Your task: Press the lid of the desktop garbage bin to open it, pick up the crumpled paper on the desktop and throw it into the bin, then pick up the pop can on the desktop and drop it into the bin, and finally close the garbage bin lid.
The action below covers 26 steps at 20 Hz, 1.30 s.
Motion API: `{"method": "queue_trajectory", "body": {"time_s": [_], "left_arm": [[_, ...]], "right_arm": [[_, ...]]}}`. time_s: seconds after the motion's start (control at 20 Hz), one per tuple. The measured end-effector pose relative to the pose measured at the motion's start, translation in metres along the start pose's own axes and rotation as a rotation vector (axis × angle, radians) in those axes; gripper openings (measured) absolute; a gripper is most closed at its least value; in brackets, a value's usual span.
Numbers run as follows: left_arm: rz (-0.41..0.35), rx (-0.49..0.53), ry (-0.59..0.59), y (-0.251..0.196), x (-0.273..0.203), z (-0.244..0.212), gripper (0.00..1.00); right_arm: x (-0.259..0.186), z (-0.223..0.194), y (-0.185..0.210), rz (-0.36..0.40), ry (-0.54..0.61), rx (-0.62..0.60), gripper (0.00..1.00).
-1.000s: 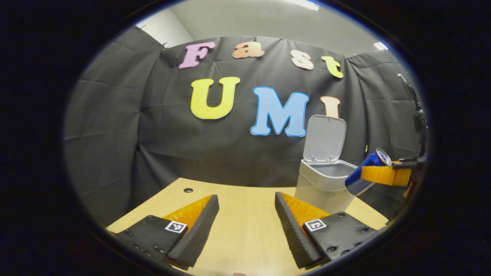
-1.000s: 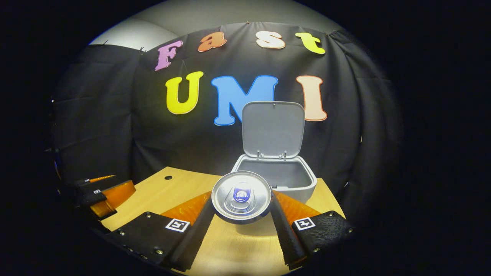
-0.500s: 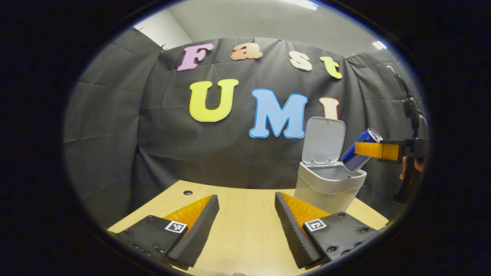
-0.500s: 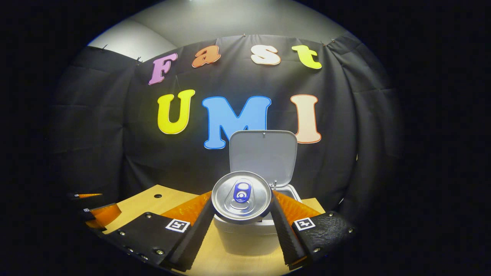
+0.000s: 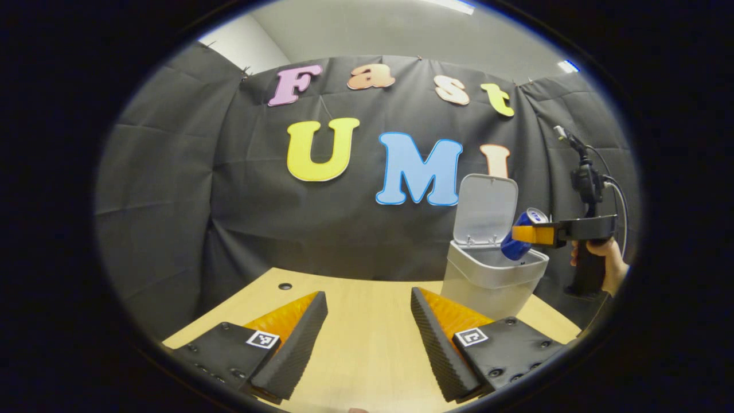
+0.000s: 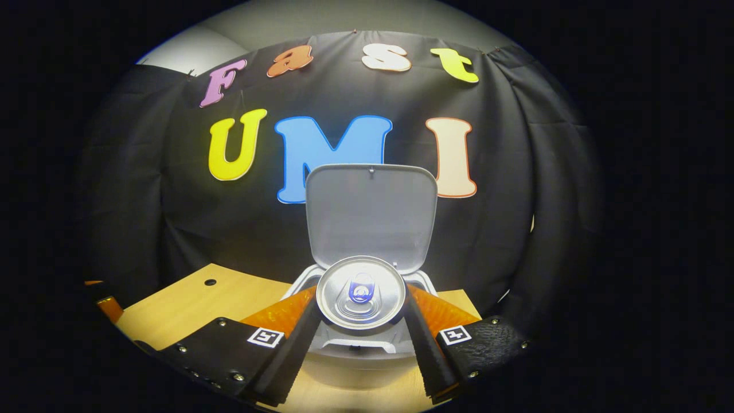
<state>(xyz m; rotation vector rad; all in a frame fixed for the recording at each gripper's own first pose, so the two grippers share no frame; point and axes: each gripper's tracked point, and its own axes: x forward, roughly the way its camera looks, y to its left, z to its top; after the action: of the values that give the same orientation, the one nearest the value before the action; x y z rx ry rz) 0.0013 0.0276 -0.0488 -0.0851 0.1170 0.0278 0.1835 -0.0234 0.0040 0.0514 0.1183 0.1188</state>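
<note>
Right gripper (image 6: 361, 321) clamps the pop can (image 6: 361, 291) at lower centre of the right gripper view, above the open bin (image 6: 355, 344), lid (image 6: 371, 215) upright. Inside is hidden. Left gripper (image 5: 370, 338) hangs open over the table (image 5: 367, 321).

black gripper mounts (image 5: 504, 350) — square markers (image 5: 262, 338)

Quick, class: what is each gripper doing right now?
Left gripper: open, holding nothing, above the table.
Right gripper: shut on the pop can, held over the open garbage bin.
</note>
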Motion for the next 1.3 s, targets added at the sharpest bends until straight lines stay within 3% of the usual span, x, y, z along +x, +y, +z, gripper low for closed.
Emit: {"method": "queue_trajectory", "body": {"time_s": [0.5,1.3], "left_arm": [[0.016,-0.002,0.001,0.002,-0.004,0.000,0.96],[0.001,-0.011,-0.014,-0.005,-0.008,0.003,0.96]], "right_arm": [[0.021,-0.013,0.000,-0.004,0.038,-0.022,0.86],[0.001,0.026,-0.011,-0.022,-0.043,-0.003,0.88]]}}
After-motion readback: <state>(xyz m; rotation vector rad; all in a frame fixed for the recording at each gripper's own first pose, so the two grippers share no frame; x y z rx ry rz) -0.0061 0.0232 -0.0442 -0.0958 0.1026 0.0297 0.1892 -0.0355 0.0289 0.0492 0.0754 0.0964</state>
